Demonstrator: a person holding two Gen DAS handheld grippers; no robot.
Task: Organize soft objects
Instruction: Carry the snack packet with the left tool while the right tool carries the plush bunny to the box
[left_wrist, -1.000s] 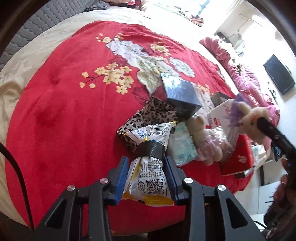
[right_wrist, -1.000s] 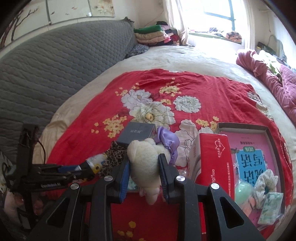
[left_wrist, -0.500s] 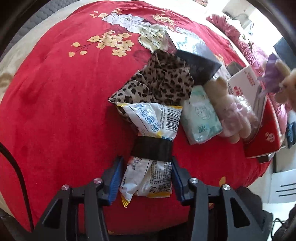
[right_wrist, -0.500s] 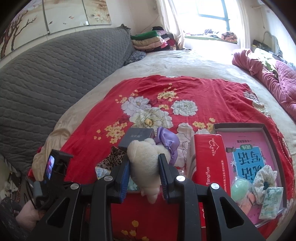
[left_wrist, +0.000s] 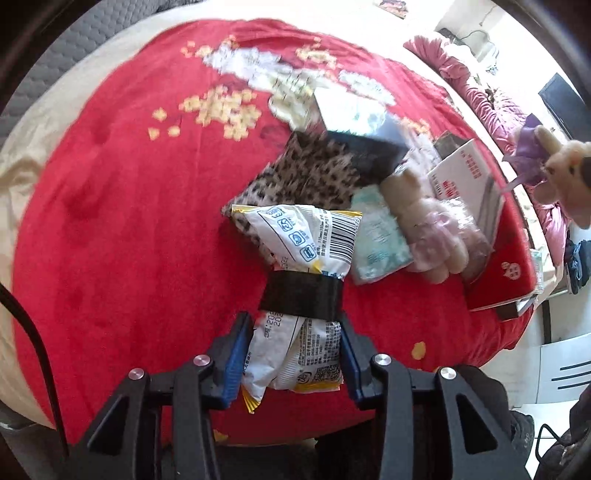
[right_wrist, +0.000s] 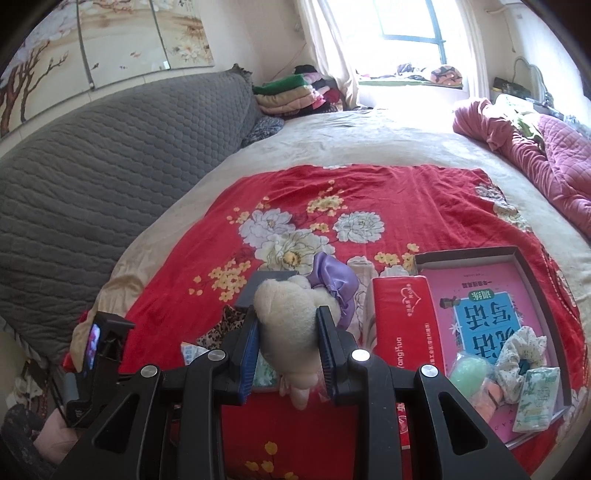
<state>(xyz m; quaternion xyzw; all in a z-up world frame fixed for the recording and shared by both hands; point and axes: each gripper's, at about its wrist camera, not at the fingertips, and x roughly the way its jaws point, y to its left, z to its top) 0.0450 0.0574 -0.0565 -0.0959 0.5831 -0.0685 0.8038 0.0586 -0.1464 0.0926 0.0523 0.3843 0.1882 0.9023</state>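
Observation:
A white and yellow snack packet (left_wrist: 306, 240) with a black band (left_wrist: 301, 295) round its middle lies on the red flowered blanket (left_wrist: 122, 229). Its lower end is between the blue pads of my left gripper (left_wrist: 293, 332). The jaws are closing and both pads touch its sides. My right gripper (right_wrist: 288, 332) is shut on a cream plush bear (right_wrist: 286, 314) with a purple bow (right_wrist: 336, 284), held above the blanket. The same bear (left_wrist: 565, 162) shows at the right edge of the left wrist view.
By the packet lie a leopard-print cloth (left_wrist: 306, 173), a pale tissue pack (left_wrist: 376, 236), a bear in a pink dress (left_wrist: 424, 218) and a dark box (left_wrist: 369, 147). A red tissue pack (right_wrist: 402, 325) stands beside an open box (right_wrist: 465, 253) holding small soft items.
The left jaws widened, slid down toward the packet's lower end below the black band, then narrowed a little. The right gripper rose slightly with the bear still held.

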